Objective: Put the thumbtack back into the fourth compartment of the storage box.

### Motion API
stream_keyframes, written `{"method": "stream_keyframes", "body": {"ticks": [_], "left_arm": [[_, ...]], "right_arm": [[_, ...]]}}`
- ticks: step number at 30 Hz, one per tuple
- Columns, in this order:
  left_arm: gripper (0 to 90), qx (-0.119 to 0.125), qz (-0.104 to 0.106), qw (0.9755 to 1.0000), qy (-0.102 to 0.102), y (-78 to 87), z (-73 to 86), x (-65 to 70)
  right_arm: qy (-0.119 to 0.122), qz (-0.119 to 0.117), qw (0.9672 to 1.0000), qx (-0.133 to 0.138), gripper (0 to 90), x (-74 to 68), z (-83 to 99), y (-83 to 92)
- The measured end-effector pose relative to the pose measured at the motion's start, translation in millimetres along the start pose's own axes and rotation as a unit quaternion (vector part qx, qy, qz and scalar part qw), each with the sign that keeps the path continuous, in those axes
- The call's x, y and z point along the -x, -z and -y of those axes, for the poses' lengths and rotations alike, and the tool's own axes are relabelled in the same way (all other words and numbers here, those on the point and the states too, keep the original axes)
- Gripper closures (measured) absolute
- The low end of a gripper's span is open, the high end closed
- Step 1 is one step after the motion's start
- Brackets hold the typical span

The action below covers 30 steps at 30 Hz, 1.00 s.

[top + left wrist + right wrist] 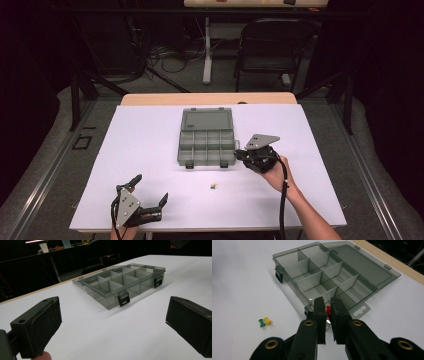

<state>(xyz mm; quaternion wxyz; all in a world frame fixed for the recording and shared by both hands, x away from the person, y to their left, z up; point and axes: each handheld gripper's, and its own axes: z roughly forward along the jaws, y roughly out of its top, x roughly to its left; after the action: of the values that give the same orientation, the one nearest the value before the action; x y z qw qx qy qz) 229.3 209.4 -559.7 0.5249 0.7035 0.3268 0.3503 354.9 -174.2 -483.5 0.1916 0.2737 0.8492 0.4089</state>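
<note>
A: A white table (150,145) is seen in a dark room, with a chair (272,45) and cables on the floor beyond it.

B: What is found nearest, at six o'clock?

A: The left gripper (150,192) is held at about seven o'clock on the table, its jaws spread wide, with nothing between them. In the left gripper view its pads (46,328) are seen well apart, over bare table.

B: And toward the middle?

A: Two pins, a green pin (261,322) and a yellow pin (267,321), are laid touching on the table, just short of the box (206,145).

B: The right gripper?

A: The right gripper (327,312) is held at about three o'clock of the pins, beside the box's near right corner. Its jaws are pressed together on a red pin (328,310), which is pinched just above that corner.

B: Farther off?

A: The box is set at twelve o'clock, opened, its lid (207,119) laid flat behind the compartments.
</note>
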Motion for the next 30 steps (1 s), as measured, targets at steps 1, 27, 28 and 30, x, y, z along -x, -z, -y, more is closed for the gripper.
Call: {"method": "stream_keyframes", "body": {"ticks": [1,27,28,30], "left_arm": [[0.0,0.0,0.0,1.0,0.0,0.0,0.0,0.0],[0.0,0.001,-0.002,1.0,-0.002,-0.5,-0.3,0.8],[0.0,0.001,-0.002,1.0,-0.002,-0.5,-0.3,0.8],[0.0,-0.001,0.0,1.0,-0.003,-0.6,-0.4,1.0]], "right_arm": [[0.0,0.0,1.0,0.0,83.7,0.0,0.0,0.0],[-0.014,0.016,0.9989,-0.042,83.6,41.4,-29.6,-49.7],[-0.015,0.016,0.9988,-0.043,83.6,42.6,-30.6,-52.2],[-0.018,0.016,0.9986,-0.048,83.6,46.4,-34.3,-60.4]]}}
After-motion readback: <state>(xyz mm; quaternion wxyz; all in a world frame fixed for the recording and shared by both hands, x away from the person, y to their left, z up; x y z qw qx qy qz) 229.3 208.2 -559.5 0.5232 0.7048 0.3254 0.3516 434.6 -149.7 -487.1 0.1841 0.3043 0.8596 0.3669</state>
